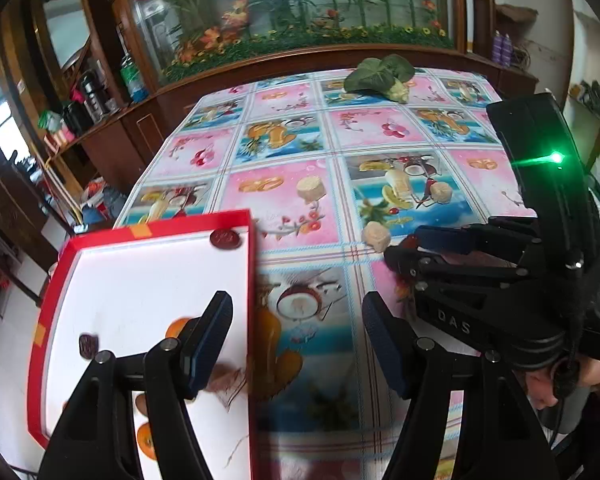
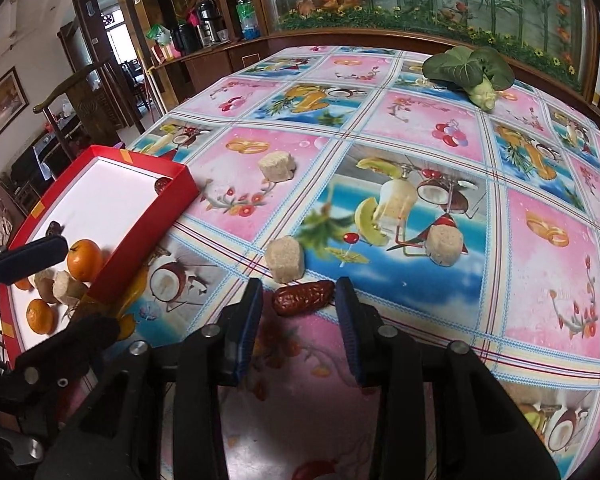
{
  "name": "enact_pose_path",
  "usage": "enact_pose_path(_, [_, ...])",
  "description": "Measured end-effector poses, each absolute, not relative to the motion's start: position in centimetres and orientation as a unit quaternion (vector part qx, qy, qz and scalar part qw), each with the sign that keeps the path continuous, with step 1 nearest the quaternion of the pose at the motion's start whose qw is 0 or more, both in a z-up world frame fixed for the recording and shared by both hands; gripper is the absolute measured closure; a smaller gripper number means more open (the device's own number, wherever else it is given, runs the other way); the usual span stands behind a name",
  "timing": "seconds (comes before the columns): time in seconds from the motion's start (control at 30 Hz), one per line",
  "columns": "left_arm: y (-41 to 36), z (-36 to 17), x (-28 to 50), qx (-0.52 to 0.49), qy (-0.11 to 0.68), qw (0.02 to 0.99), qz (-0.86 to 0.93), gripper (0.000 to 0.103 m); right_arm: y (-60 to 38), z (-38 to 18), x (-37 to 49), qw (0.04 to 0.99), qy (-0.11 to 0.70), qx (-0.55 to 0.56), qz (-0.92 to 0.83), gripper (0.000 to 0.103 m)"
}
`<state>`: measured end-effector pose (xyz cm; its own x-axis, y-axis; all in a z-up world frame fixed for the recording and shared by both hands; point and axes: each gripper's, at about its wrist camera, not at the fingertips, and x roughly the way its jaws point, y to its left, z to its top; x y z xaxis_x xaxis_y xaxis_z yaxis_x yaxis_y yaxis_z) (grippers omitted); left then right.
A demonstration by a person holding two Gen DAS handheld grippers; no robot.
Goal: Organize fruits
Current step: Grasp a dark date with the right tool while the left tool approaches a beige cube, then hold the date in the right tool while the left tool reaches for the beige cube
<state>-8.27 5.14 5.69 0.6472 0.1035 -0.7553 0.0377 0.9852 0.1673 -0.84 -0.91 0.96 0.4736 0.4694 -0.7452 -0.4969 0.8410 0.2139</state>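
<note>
Right gripper [image 2: 298,308]: your jaws stand partly open, astride the red date [image 2: 303,303] on the tablecloth [image 2: 420,128]. The pads flank its two ends with a little gap showing on each side, so you have no hold on it.
Left gripper [image 1: 296,340]: your jaws stand fairly wide and hold nothing. The left finger [image 1: 210,344] hangs over the red tray [image 1: 252,280]; the right one hangs over bare cloth.
Red date: it lies crosswise between your right fingers, with a beige cube [image 2: 285,258] just behind it, close to touching.
Red tray: it sits at the table's left edge and already holds oranges [image 2: 85,259], a beige cube of the same kind, a brownish fruit and a few dark pieces.
Still on the cloth: two more beige cubes, one [image 2: 277,168] near the tray's far corner and one [image 2: 444,245] to the right, plus a leafy vegetable [image 2: 466,68] well away at the far side.
Risk, squirting: the date looks smooth and tapered, so closing on its tips could make it pop out forward into the cube.
Risk, nudging: pushing further ahead would likely shove the near cube.
Risk, tray wall: carrying the date low to the left could catch the tray's raised red side.
Risk, crowding: your left gripper hovers at the tray's right wall, in the likely drop path, so the two tools could bump.
Risk, rolling: dropping the date onto the oranges may send it or them rolling inside the tray.
</note>
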Motion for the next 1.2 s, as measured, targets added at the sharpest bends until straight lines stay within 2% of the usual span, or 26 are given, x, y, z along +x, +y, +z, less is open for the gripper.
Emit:
enact_pose_path(0.63, [1.1, 2.5, -0.8, 0.080, 0.487, 0.869, -0.026, 0.036, -7.5, 0.8, 1.7, 0.860, 0.468, 0.017, 0.201, 0.068])
enact_pose_path(0.73, [1.0, 2.0, -0.2, 0.076, 0.492, 0.867, -0.023, 0.041, -7.5, 0.8, 1.8, 0.859, 0.470, 0.021, 0.202, 0.069])
enact_pose_path(0.77, [1.0, 1.8, -0.1, 0.075, 0.494, 0.866, -0.025, 0.046, -7.5, 0.8, 1.7, 0.859, 0.471, 0.022, 0.202, 0.069])
enact_pose_path(1.0, [0.9, 1.7, 0.5, 0.058, 0.494, 0.867, -0.039, 0.059, -7.6, 0.7, 1.8, 0.859, 0.471, 0.021, 0.201, 0.069])
enact_pose_path(1.07, [0.9, 1.7, 0.4, 0.052, 0.493, 0.867, -0.050, 0.068, -7.6, 0.8, 1.7, 0.859, 0.471, 0.020, 0.200, 0.069])
enact_pose_path(1.2, [1.1, 1.6, 0.4, 0.035, 0.494, 0.866, -0.062, 0.076, -7.7, 0.7, 1.8, 0.857, 0.473, 0.023, 0.201, 0.068])
